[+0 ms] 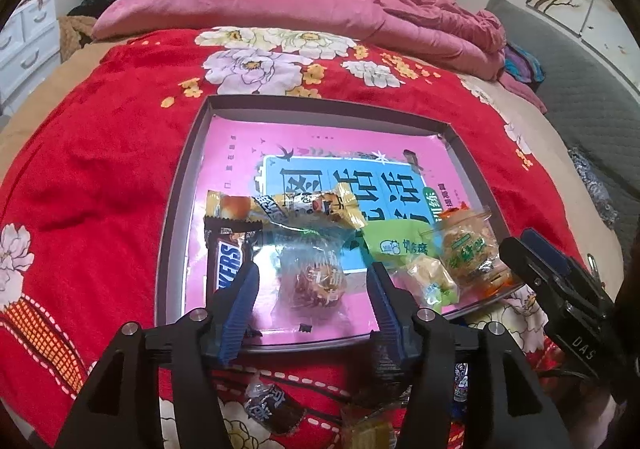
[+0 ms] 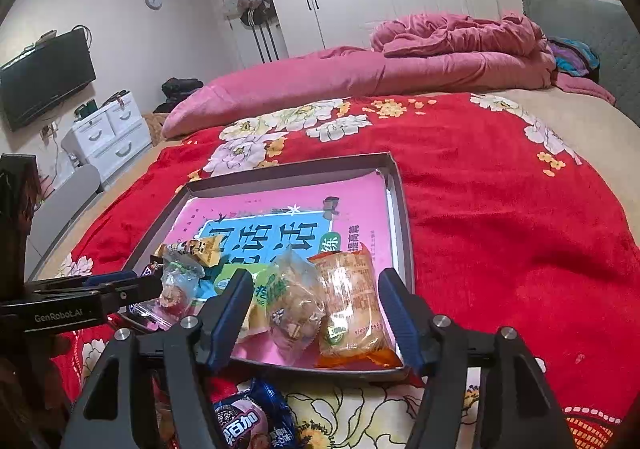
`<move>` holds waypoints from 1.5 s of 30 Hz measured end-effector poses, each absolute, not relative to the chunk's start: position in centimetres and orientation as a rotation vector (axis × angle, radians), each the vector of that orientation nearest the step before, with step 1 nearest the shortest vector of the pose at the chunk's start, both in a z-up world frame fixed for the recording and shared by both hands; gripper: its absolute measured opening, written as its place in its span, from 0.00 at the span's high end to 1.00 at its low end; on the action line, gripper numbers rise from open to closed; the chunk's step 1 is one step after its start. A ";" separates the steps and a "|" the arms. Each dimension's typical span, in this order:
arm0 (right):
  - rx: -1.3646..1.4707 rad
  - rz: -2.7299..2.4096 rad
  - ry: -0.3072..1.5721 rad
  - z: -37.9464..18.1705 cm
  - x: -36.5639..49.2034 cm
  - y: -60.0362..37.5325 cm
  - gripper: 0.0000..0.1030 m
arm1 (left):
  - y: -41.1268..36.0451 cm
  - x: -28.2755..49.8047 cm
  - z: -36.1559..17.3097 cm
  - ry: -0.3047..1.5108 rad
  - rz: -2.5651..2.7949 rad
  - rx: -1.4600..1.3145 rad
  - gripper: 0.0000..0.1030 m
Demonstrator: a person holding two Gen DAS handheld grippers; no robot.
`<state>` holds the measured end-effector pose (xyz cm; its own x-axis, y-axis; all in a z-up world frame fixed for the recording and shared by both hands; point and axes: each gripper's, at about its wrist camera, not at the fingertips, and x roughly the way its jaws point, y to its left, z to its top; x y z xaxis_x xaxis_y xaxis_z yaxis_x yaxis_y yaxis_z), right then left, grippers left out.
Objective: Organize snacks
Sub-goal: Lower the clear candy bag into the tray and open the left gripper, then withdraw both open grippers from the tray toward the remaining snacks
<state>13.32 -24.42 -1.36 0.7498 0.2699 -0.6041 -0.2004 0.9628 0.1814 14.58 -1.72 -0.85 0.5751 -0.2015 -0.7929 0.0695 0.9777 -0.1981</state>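
Note:
A grey tray [image 1: 182, 185] with a pink printed liner lies on the red floral blanket; it also shows in the right wrist view [image 2: 402, 209]. Several wrapped snacks lie at its near end: a Snickers bar [image 1: 228, 259], a clear-wrapped round pastry [image 1: 316, 281], a green packet [image 1: 396, 245] and an orange-edged cracker pack [image 1: 468, 249], which also shows in the right wrist view [image 2: 352, 309]. My left gripper [image 1: 314, 273] is open, its fingers either side of the pastry. My right gripper [image 2: 316, 285] is open above the tray's near edge, over a clear-wrapped snack [image 2: 296, 309].
Loose snacks lie on the blanket in front of the tray: a dark wrapped sweet [image 1: 268, 407], a yellow one [image 1: 372, 433] and a blue packet [image 2: 252, 421]. Pink bedding [image 2: 360, 73] is piled at the far side. Each gripper shows in the other's view.

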 end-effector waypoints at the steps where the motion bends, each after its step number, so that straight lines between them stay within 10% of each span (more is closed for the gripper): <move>1: 0.104 0.256 0.674 -1.3 13.3 -24.4 0.37 | -1.7 14.6 -0.8 0.944 -0.159 -0.151 0.42; 45: 0.119 0.326 0.613 0.8 10.2 -23.8 0.23 | 0.1 11.4 1.3 0.904 -0.187 -0.176 0.38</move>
<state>10.19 -23.79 0.84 0.7689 0.3349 -0.5447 -0.2649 0.9422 0.2052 11.40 0.07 1.27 0.6046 -0.2344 -0.7612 0.0868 0.9694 -0.2295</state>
